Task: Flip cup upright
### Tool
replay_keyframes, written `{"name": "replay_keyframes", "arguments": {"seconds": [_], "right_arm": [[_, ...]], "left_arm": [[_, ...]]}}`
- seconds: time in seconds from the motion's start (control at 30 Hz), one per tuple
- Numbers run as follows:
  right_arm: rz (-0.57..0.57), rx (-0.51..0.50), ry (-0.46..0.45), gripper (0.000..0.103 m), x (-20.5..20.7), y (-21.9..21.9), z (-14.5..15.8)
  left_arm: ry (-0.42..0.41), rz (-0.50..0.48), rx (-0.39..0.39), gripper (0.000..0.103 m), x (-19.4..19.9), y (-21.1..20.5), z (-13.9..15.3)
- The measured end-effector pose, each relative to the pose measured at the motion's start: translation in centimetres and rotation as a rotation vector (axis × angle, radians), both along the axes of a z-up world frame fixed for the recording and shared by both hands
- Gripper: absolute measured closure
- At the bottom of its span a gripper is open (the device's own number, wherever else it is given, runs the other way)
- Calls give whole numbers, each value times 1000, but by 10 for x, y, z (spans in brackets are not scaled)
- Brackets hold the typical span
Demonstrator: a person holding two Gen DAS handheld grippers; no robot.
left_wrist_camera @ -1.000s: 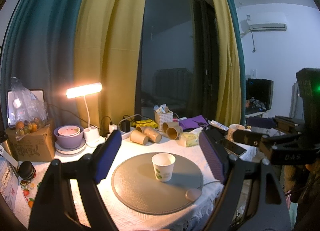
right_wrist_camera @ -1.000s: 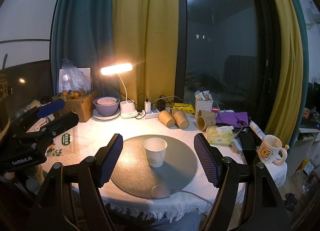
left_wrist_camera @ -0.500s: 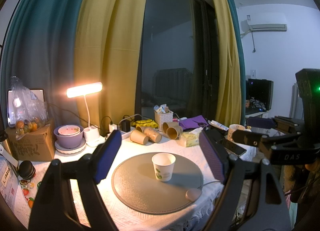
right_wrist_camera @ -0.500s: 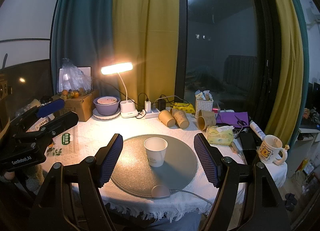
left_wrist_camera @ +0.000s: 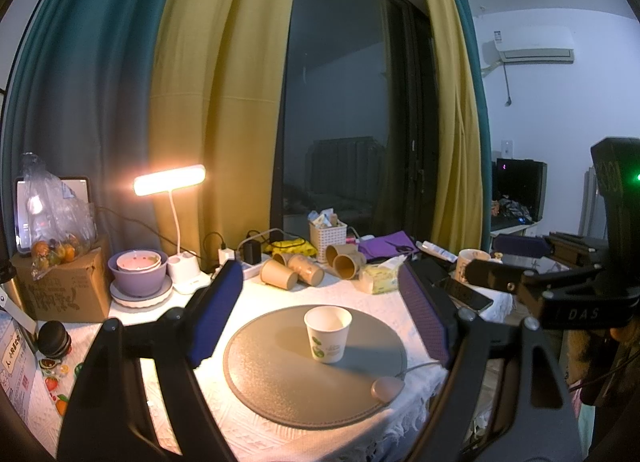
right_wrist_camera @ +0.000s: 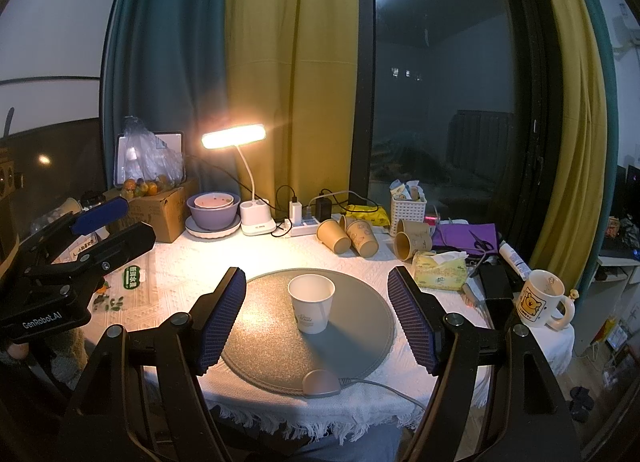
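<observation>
A white paper cup (left_wrist_camera: 328,334) stands upright, mouth up, on the round grey mat (left_wrist_camera: 280,382); in the right wrist view the cup (right_wrist_camera: 311,308) sits near the middle of the mat (right_wrist_camera: 360,326). My left gripper (left_wrist_camera: 320,314) is open and empty, held back from the cup above the table's near edge. My right gripper (right_wrist_camera: 318,318) is open and empty too, also short of the cup. Each gripper shows in the other's view: the right one (left_wrist_camera: 520,262), the left one (right_wrist_camera: 108,222).
Several brown paper cups (right_wrist_camera: 348,236) lie on their sides at the back. A lit desk lamp (right_wrist_camera: 234,136), purple bowls (right_wrist_camera: 212,212), a cardboard box (right_wrist_camera: 160,210), a tissue pack (right_wrist_camera: 438,270) and a mug (right_wrist_camera: 538,298) ring the mat. A cabled puck (right_wrist_camera: 320,384) sits on the mat's front edge.
</observation>
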State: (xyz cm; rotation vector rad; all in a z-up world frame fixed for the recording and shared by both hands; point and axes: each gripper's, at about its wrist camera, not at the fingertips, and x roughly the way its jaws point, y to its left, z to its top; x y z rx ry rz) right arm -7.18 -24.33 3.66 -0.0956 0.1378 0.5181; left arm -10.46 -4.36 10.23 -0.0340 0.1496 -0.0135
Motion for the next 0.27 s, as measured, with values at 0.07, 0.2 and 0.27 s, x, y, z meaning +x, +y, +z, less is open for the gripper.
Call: {"name": "replay_keyframes", "arguments": {"seconds": [0.07,0.2,0.27], "right_arm": [[0,0,0,27,0,0,0],[0,0,0,27,0,1,0],[-1,0,1,27,1,1,0]], "left_arm": [[1,1,-1,22,0,0,0],[-1,-1,-3,22,0,2,0],[1,-9,-5,22,0,2,0]]}}
